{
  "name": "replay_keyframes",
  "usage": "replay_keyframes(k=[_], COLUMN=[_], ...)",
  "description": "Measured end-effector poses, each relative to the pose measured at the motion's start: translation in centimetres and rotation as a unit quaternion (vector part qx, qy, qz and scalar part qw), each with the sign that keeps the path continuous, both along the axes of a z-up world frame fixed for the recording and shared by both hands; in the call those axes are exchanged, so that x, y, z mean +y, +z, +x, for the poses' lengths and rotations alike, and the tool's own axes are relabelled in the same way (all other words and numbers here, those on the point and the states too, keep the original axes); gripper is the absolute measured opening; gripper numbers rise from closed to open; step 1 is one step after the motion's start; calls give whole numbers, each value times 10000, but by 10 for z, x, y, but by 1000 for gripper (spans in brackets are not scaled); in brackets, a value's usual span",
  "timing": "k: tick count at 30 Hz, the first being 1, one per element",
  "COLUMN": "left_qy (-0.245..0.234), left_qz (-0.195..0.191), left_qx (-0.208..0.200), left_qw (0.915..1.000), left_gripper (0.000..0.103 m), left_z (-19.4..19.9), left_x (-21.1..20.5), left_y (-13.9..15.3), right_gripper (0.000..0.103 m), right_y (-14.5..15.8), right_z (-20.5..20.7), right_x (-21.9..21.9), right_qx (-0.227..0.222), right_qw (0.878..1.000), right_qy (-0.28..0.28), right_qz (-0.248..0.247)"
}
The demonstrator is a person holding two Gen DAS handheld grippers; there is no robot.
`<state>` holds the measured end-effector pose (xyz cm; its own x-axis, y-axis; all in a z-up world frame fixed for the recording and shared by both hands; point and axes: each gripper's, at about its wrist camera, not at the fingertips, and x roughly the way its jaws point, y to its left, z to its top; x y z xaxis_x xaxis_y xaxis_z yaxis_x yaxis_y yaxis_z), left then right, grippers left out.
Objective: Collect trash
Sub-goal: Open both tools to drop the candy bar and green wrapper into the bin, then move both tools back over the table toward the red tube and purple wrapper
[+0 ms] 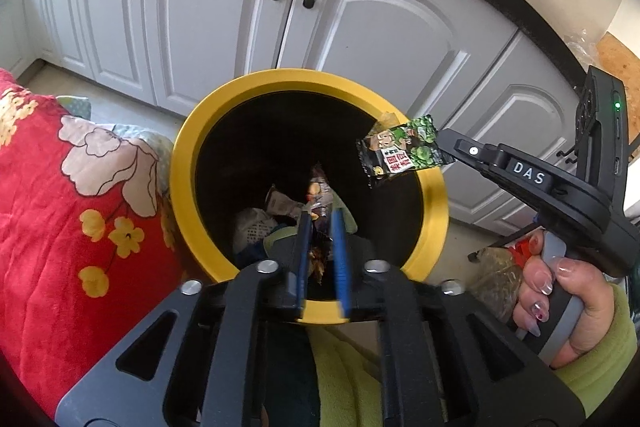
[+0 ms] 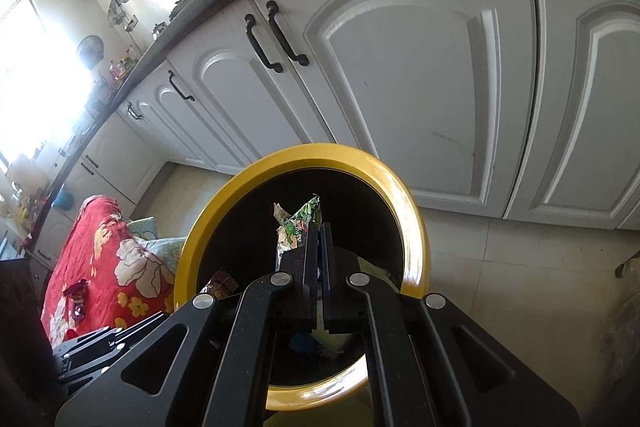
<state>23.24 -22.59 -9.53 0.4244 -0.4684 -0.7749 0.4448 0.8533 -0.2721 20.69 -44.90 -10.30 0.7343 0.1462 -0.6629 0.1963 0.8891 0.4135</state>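
Note:
A yellow-rimmed black trash bin (image 1: 188, 163) stands on the floor by white cabinets; it also shows in the right wrist view (image 2: 412, 211). Several wrappers (image 1: 280, 207) lie inside it. My left gripper (image 1: 322, 219) is over the bin mouth, its blue-padded jaws a little apart, with a dark wrapper (image 1: 320, 191) seen between them. My right gripper (image 2: 319, 227) is shut on a green and black snack wrapper (image 1: 404, 151), held over the bin's right rim; the wrapper also shows in the right wrist view (image 2: 296, 227).
A red flowered cloth (image 1: 72, 195) lies left of the bin, with a small dark wrapper (image 2: 78, 297) on it. White cabinet doors (image 1: 224, 19) stand behind the bin. A crumpled bag (image 1: 500, 279) sits on the floor at right.

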Motion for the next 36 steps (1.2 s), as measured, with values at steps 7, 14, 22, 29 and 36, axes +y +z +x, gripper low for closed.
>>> replay_keyframes(k=[7,14,22,29,36], left_qy=[378,842,1360,1793,2173], left_qz=[83,233,325,457,545], left_qx=[-159,-619,-1011,-1162,-1148], left_qw=[9991,9942,9850,9758,9678], left_gripper=[58,68,92,92,92], left_z=[2,-14,-35,-52,-67], left_x=[28,89,158,214,265], left_y=[8,34,60,68,65], right_gripper=[39,44,55,61,68], right_y=[9,35,57,66,71], right_z=[-3,-6,-7,-6,-7], right_x=[6,48,120,174,231], right_qx=[-148,-426,-553,-540,-536], right_qw=[9999,9978,9892,9801,9695], right_qy=[-42,498,1355,1906,2373], right_qz=[-28,70,67,-97,-283])
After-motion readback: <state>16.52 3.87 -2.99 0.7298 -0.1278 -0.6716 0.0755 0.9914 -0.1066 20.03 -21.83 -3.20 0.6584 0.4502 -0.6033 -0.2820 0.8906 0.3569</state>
